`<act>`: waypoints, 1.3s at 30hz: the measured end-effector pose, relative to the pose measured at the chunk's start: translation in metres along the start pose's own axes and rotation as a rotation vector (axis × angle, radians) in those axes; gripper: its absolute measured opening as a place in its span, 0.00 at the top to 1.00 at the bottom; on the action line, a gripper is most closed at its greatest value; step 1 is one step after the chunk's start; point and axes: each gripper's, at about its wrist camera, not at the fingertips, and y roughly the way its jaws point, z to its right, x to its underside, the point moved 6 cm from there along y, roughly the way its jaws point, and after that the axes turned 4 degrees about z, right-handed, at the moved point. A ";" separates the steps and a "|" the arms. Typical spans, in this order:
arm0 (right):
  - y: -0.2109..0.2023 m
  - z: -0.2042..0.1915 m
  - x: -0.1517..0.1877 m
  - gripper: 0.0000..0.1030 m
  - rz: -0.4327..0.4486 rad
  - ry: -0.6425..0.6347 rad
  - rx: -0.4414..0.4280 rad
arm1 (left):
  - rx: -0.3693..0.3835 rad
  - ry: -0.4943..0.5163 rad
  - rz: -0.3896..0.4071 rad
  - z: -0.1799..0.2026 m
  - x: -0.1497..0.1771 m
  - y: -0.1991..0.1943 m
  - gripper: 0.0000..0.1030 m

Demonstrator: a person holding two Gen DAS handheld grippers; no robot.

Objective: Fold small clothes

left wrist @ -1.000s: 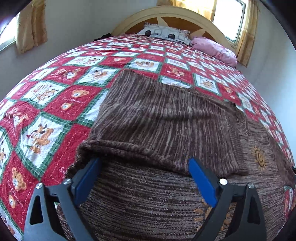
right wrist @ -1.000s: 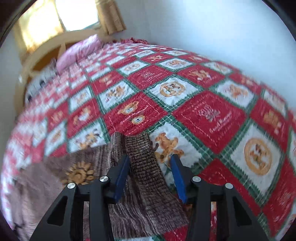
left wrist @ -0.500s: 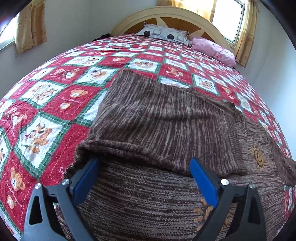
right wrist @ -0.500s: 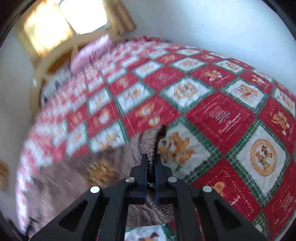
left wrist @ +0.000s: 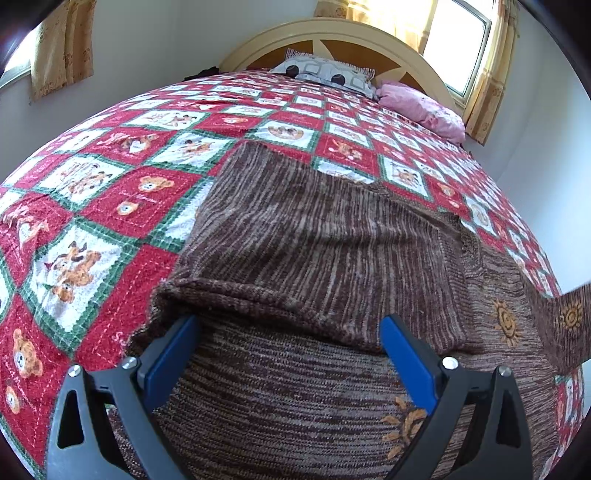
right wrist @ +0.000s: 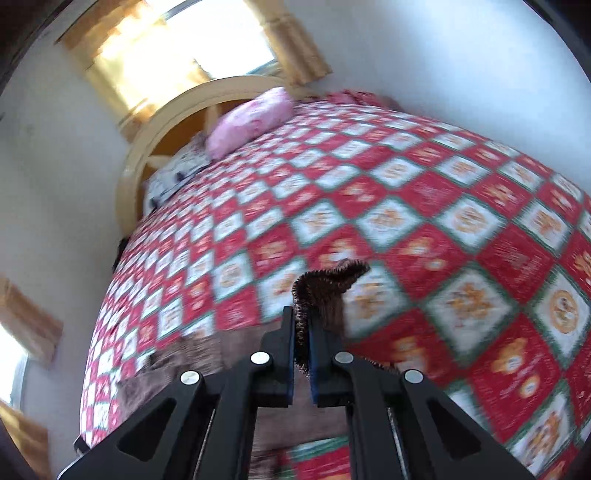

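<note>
A brown knitted sweater [left wrist: 317, 251] with orange sun motifs lies on the bed, one side folded over its body. My left gripper [left wrist: 288, 354] hovers open just over the near part of the sweater, its blue pads wide apart with nothing pinched. In the left wrist view the sweater's right sleeve [left wrist: 565, 325] rises off the bed at the right edge. My right gripper [right wrist: 302, 332] is shut on the sleeve's cuff [right wrist: 325, 291], which sticks up between the pads, lifted above the quilt. The rest of the sweater [right wrist: 192, 362] lies blurred below it.
The red, white and green teddy-bear quilt [left wrist: 122, 206] covers the whole bed. A pink pillow [left wrist: 421, 110] and a grey patterned pillow [left wrist: 325, 72] lie by the wooden headboard [left wrist: 332, 33]. Walls and curtained windows close in on both sides.
My right gripper closed on the sleeve's cuff and then rose with it, tilting up so more of the bed shows. The sleeve now lifts into the left wrist view. The left gripper stayed put.
</note>
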 end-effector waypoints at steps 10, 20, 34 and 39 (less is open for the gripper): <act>0.051 -0.199 0.085 0.95 -0.148 -0.233 -0.205 | 0.041 -0.039 0.015 -0.004 -0.002 -0.003 0.02; 0.153 -0.254 0.194 0.91 -0.323 -0.280 -0.269 | 0.062 -0.063 0.023 -0.005 -0.003 -0.003 0.02; 0.082 -0.192 0.181 0.90 -0.242 -0.154 -0.388 | 0.064 -0.067 0.026 -0.004 -0.003 -0.004 0.02; 0.061 -0.200 0.216 0.90 -0.245 -0.341 -0.346 | 0.068 -0.072 0.028 -0.004 -0.003 -0.004 0.02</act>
